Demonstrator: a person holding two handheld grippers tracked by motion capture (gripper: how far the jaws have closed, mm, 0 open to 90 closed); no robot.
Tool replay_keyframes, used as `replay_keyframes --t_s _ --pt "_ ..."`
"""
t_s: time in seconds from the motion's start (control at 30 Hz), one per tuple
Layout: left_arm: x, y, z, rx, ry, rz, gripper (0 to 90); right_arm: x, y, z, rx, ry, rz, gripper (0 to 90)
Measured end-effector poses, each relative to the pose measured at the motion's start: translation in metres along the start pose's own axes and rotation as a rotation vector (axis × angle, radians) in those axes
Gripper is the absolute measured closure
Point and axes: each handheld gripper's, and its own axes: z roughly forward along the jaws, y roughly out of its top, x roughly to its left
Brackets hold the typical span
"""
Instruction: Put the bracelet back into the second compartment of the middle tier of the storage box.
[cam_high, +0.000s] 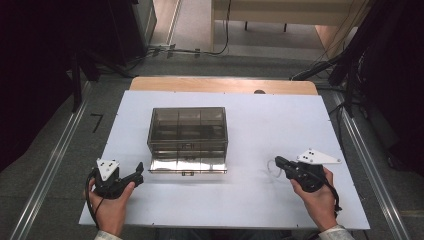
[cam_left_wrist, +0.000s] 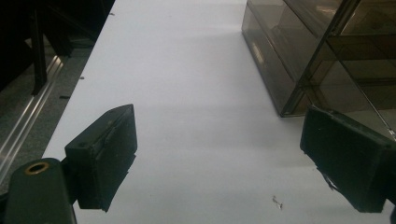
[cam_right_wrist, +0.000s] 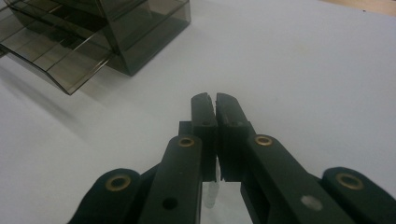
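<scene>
A smoked clear drawer box (cam_high: 187, 131) stands mid-board, its lowest drawer (cam_high: 189, 165) pulled out toward me. In the left gripper view the box (cam_left_wrist: 317, 51) rises at the upper right. My left gripper (cam_high: 139, 172) is open at the drawer's front left corner, and bare board lies between its wide-spread jaws (cam_left_wrist: 224, 154). My right gripper (cam_high: 277, 161) rests low on the board to the right of the box. Its jaws (cam_right_wrist: 215, 100) are pressed together on a small clear piece (cam_right_wrist: 210, 192) that hangs under them and is mostly hidden. The box (cam_right_wrist: 140, 28) and open drawer (cam_right_wrist: 56, 56) lie ahead to its left.
The white board (cam_high: 280, 120) lies on a wooden table (cam_high: 220, 84). Metal rails (cam_high: 47, 172) run along both sides on the floor, and cables (cam_high: 200, 50) lie beyond the table. A tiny speck (cam_left_wrist: 278, 201) lies on the board near my left gripper.
</scene>
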Motion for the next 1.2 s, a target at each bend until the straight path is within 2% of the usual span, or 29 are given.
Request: replay_keyframes --t_s 1.2 --pt "0.0 0.0 0.0 0.006 -0.006 -0.001 11.8 0.032 0.022 0.017 -0.038 0.08 -0.033 85.1"
